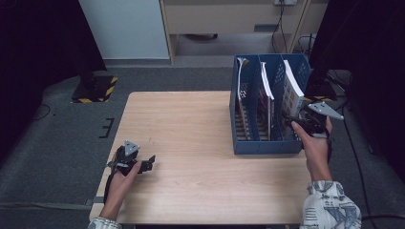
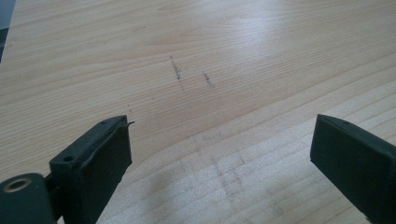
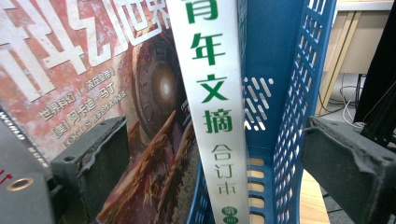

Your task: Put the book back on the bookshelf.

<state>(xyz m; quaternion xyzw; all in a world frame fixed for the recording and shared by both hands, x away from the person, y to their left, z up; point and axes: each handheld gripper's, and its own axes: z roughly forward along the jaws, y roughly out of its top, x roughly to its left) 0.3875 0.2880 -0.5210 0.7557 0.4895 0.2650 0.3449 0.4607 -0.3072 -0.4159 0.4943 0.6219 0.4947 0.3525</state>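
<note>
Both hand-held grippers gape: right hand-held gripper (image 3: pixel 215 154) straddling a white-spined book (image 3: pixel 212 93), left hand-held gripper (image 2: pixel 219 158) over table (image 2: pixel 210 56).

**Camera placement**

High view looks forward and down over the whole table (image 1: pixel 191 143). Left gripper view sits close above bare tabletop (image 2: pixel 210 60). Right gripper view faces the blue file rack (image 3: pixel 285 93) at close range, shared with high view (image 1: pixel 260 143).
</note>
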